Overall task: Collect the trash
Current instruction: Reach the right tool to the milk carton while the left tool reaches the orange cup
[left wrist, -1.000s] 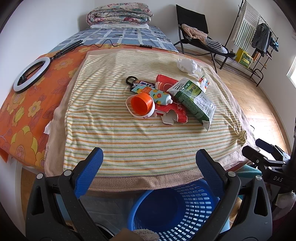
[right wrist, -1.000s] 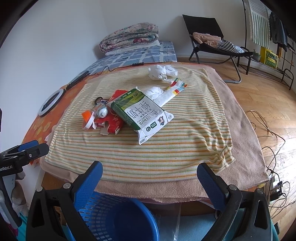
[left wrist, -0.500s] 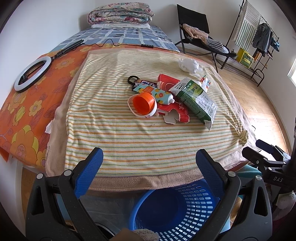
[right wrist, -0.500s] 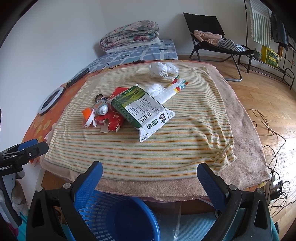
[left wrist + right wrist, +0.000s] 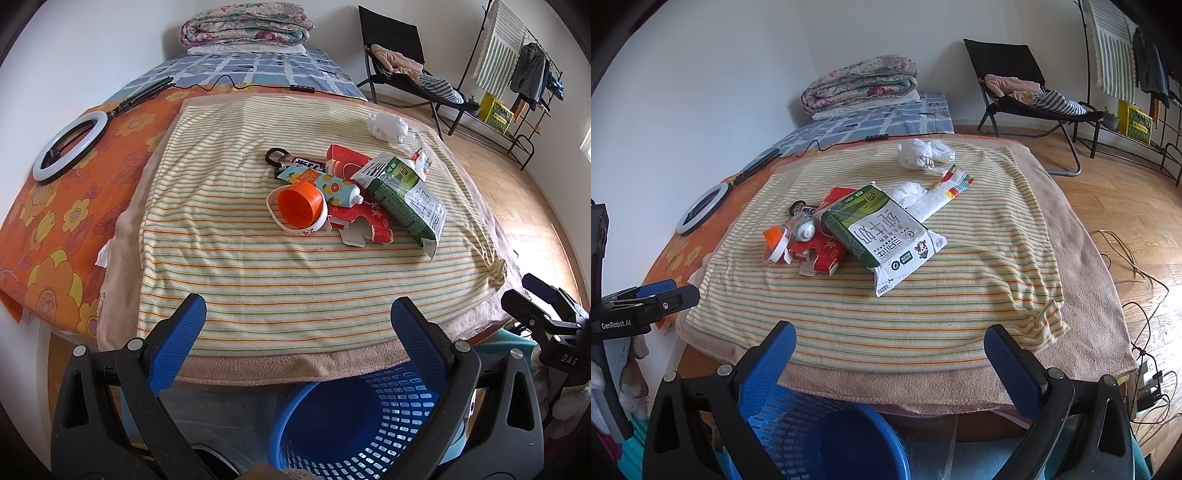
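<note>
Covering most of the tabletop, a striped towel (image 5: 236,258) lies flat, with a tan blanket (image 5: 1082,258) sticking out under it along the near and right edges. The near half of the towel is bare, so there is lots of open room between the edge and the trash. A blue basket (image 5: 354,421) sits low on the floor, just past the near edge of the tabletop.

The trash is piled in the middle of the towel. A green milk carton (image 5: 882,232) lies on its side, leaning on a torn red box (image 5: 364,221). A fruit-print tube (image 5: 328,186) rests on the box, and an orange cup (image 5: 299,205) touches the tube. A crumpled white bag (image 5: 923,153) sits apart near the far edge.

The left hand-held gripper (image 5: 295,314) hangs over the near edge with its fingers wide apart, holding nothing. The right hand-held gripper (image 5: 888,341) does the same.
</note>
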A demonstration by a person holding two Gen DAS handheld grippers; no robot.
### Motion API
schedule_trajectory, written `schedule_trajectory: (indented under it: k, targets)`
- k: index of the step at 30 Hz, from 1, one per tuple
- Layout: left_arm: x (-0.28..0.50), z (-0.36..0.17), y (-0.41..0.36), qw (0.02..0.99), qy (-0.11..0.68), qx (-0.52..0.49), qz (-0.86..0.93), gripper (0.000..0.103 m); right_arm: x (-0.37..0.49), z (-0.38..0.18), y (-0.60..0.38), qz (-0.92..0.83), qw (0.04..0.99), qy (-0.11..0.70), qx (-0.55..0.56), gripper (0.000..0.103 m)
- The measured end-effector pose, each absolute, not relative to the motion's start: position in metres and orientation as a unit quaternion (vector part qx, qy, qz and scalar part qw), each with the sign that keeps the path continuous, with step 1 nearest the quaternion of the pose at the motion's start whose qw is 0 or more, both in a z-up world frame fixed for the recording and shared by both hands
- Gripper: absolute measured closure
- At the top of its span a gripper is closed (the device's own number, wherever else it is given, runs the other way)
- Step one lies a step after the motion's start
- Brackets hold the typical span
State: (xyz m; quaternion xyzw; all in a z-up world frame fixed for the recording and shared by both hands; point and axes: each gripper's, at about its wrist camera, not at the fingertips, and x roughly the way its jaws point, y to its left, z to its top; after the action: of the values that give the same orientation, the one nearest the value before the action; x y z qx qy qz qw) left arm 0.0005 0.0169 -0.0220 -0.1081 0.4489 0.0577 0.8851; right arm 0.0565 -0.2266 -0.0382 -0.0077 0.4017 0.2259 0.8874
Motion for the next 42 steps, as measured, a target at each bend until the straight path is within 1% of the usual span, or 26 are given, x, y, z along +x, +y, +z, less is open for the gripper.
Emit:
schedule_trajectory:
  k: [7, 11, 12, 13, 14, 17, 18, 19, 20, 25, 26, 27, 33, 35, 42]
  targets:
    - [0.016, -0.014, 0.021, 0.888, 0.447, -0.102, 0.043, 0.001, 0.069, -0.031, -0.215, 0.253, 0.880, 0.399, -0.037, 0.000]
    - [0.033, -0.011, 0.028, 0.882, 0.454, -0.120, 0.032, 0.006, 0.085, -0.027, -0.202, 0.265, 0.878, 0.393, -0.070, 0.000]
    - [0.038, -0.011, 0.029, 0.881, 0.457, -0.122, 0.031, 0.013, 0.092, -0.027, -0.200, 0.267, 0.876, 0.394, -0.078, 0.000]
    - [0.044, -0.011, 0.030, 0.878, 0.461, -0.125, 0.030, 0.017, 0.099, -0.026, -0.197, 0.271, 0.874, 0.396, -0.081, 0.000]
    - [0.050, -0.011, 0.032, 0.875, 0.466, -0.129, 0.029, 0.024, 0.107, -0.026, -0.194, 0.276, 0.871, 0.398, -0.084, 0.000]
    - [0.066, -0.012, 0.041, 0.869, 0.470, -0.154, 0.028, 0.027, 0.128, -0.029, -0.187, 0.282, 0.866, 0.403, -0.093, 0.000]
    - [0.072, -0.014, 0.043, 0.866, 0.472, -0.165, 0.024, 0.032, 0.135, -0.031, -0.185, 0.283, 0.863, 0.407, -0.094, 0.001]
    - [0.077, -0.016, 0.046, 0.862, 0.476, -0.175, 0.022, 0.036, 0.142, -0.033, -0.184, 0.284, 0.861, 0.411, -0.093, 0.003]
    - [0.081, -0.018, 0.049, 0.858, 0.480, -0.184, 0.019, 0.042, 0.147, -0.036, -0.182, 0.286, 0.859, 0.414, -0.092, 0.004]
    - [0.103, -0.030, 0.060, 0.838, 0.493, -0.232, 0.007, 0.044, 0.167, -0.046, -0.169, 0.304, 0.847, 0.424, -0.098, 0.005]
    - [0.107, -0.033, 0.062, 0.834, 0.496, -0.242, 0.005, 0.050, 0.169, -0.047, -0.165, 0.311, 0.844, 0.425, -0.102, 0.005]
    - [0.111, -0.035, 0.063, 0.831, 0.498, -0.248, 0.005, 0.053, 0.171, -0.049, -0.160, 0.316, 0.841, 0.425, -0.109, 0.004]
    - [0.131, -0.048, 0.075, 0.812, 0.506, -0.291, 0.010, 0.054, 0.186, -0.063, -0.144, 0.310, 0.831, 0.440, -0.138, 0.004]
    - [0.136, -0.052, 0.078, 0.806, 0.508, -0.305, 0.009, 0.058, 0.189, -0.065, -0.143, 0.307, 0.831, 0.439, -0.147, 0.004]
    - [0.150, -0.066, 0.079, 0.793, 0.518, -0.320, 0.012, 0.058, 0.198, -0.070, -0.141, 0.305, 0.831, 0.439, -0.155, 0.004]
